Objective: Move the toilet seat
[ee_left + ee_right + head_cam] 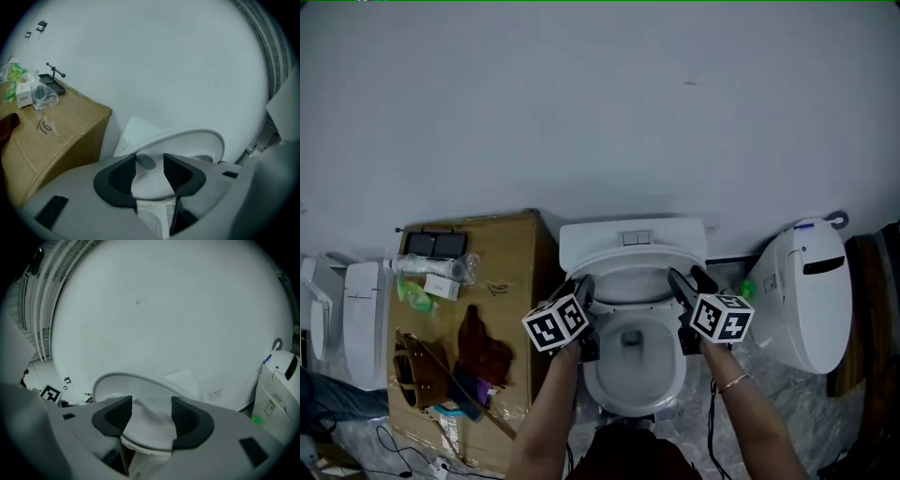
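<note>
A pale wall (600, 112) fills the far half of the scene. Against it stands the toilet (633, 236), its near rim hidden by the person's dark clothing. A box (514, 272) stands to its left and a white unit (811, 295) to its right; what kind of unit is hard to tell. The seat (187, 144) is tilted up over the bowl, and its hinge cannot be made out. The left gripper (149, 171) straddles its left edge and the right gripper (151, 416) its right edge. Both have jaws apart, and the pads show no clear press on the seat. Both forearms are cut off at the near edge. The clutter (441, 272) on the box is too dim to name.
</note>
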Action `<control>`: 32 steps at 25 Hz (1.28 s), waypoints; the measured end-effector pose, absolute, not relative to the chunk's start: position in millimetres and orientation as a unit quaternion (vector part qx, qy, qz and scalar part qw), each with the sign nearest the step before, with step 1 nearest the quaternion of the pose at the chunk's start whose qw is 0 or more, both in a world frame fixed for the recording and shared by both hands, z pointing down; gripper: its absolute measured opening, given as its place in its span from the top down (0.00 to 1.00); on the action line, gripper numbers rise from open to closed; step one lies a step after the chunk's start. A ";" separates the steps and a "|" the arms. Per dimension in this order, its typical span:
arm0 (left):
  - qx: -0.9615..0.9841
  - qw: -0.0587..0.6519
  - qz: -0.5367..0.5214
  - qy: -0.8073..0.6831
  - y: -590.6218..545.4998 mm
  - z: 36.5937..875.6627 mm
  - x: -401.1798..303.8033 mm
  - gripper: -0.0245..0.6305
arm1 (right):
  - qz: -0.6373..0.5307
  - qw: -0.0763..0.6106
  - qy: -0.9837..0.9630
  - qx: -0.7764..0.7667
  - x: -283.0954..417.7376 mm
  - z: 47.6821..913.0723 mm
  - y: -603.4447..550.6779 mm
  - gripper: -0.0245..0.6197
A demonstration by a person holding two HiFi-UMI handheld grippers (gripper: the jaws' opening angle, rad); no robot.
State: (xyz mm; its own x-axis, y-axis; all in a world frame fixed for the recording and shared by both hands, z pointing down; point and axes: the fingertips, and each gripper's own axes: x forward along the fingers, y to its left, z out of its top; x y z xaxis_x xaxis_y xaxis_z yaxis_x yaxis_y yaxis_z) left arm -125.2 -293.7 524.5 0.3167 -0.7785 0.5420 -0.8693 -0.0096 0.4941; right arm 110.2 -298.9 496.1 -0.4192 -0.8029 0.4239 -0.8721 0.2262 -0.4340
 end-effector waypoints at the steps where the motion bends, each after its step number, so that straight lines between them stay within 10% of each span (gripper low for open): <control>1: 0.707 0.396 0.059 -0.583 -294.1 525.3 -125.0 0.65 | 0.317 0.050 -0.779 0.539 111.6 496.2 -299.1 0.54; 23: 0.730 0.342 0.155 -0.571 -252.3 533.4 -113.9 0.79 | 0.296 0.108 -0.771 0.554 123.3 512.6 -255.8 0.69; 32: 0.759 0.270 0.186 -0.562 -207.5 512.5 -86.2 0.90 | 0.258 0.143 -0.777 0.556 125.1 504.1 -204.4 0.89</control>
